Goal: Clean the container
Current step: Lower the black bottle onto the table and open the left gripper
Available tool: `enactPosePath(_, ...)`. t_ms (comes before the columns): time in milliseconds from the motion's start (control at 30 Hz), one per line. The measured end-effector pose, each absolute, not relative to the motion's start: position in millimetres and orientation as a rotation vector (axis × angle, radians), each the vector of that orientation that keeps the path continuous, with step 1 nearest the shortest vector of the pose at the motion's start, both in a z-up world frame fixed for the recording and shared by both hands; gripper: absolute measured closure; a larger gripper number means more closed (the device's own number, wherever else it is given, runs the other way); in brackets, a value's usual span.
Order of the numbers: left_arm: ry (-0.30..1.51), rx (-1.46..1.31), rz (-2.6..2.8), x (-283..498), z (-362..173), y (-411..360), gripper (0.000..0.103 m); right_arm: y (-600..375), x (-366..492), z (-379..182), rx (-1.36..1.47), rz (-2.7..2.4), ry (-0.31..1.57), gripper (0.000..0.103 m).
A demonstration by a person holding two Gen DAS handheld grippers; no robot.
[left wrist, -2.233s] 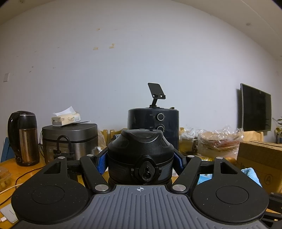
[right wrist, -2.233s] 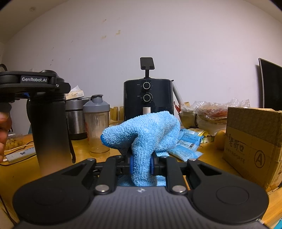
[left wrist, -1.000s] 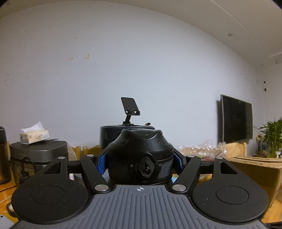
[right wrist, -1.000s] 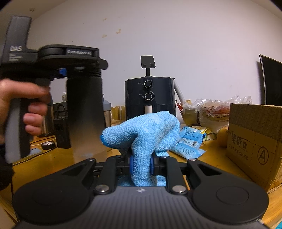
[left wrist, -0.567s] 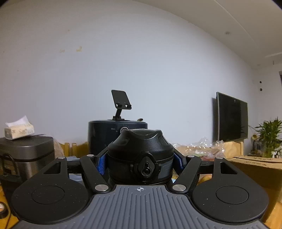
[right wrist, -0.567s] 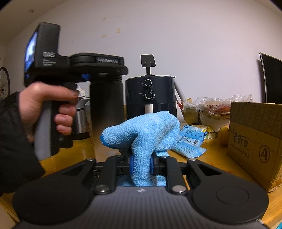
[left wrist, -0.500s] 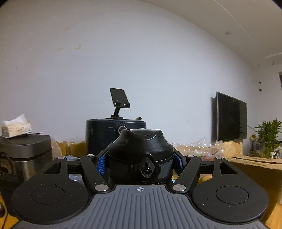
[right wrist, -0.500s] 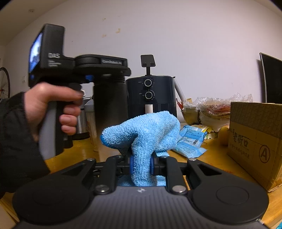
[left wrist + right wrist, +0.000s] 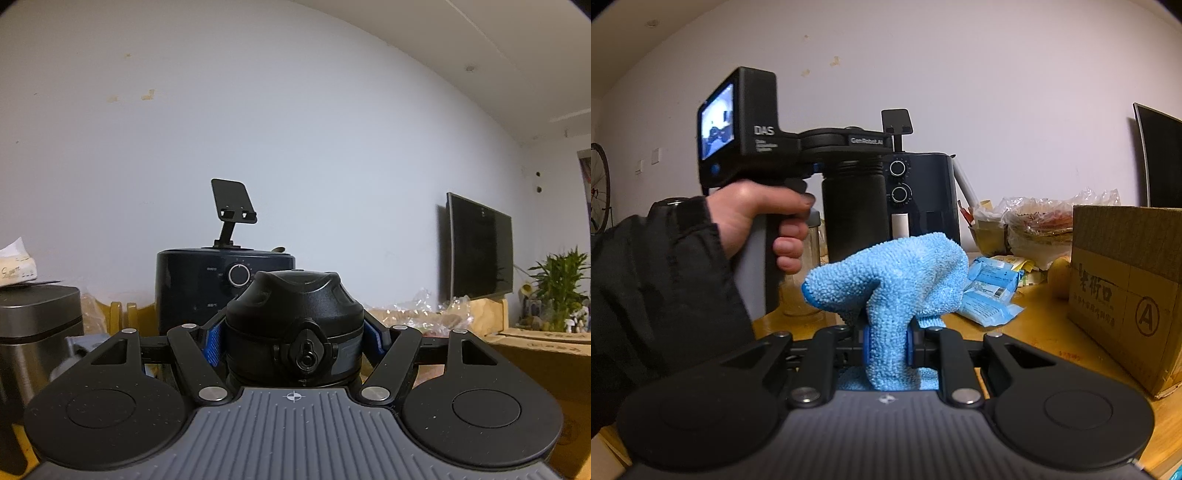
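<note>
Cluttered wooden table (image 9: 1045, 332) against a pale wall, air fryer (image 9: 923, 199) at the back. Left gripper (image 9: 293, 332) clamped on the black bottle (image 9: 293, 317) just under its lid, bottle upright and hanging below the jaws. Right gripper (image 9: 886, 345) pinched on a blue microfibre cloth (image 9: 890, 280), bottle just ahead and left of the cloth, apparently not touching. Likely step: bringing bottle and cloth together. Next: press cloth against the bottle wall and rub while holding firm.
</note>
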State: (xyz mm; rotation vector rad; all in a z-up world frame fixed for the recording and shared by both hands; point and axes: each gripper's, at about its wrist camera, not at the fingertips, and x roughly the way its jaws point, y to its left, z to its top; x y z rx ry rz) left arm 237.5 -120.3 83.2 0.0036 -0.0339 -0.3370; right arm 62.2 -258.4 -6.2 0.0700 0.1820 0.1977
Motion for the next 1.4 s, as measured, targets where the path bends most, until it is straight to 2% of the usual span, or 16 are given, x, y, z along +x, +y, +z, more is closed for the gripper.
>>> enactPosePath(633, -0.011, 0.011, -0.334, 284, 67, -132, 0.035, -259, 68, -9, 0.081, 0.208, 0.193, 0.089)
enactPosePath(1167, -0.015, 0.018, -0.331, 288, 65, -133, 0.035, -261, 67, -8, 0.079, 0.197, 0.188, 0.089)
enactPosePath(1233, -0.045, 0.023, -0.324, 285, 64, -133, 0.033, -261, 66, -8, 0.079, 0.194, 0.188, 0.089)
enactPosePath(1267, -0.052, 0.023, -0.319, 284, 66, -133, 0.027, -261, 66, -8, 0.078, 0.193, 0.188, 0.089)
enactPosePath(1300, -0.056, 0.024, -0.315, 284, 67, -133, 0.015, -261, 66, -8, 0.077, 0.192, 0.188, 0.089)
enactPosePath(1400, -0.045, 0.023, -0.330, 282, 70, -134, 0.012, -262, 67, -9, 0.082, 0.190, 0.188, 0.089)
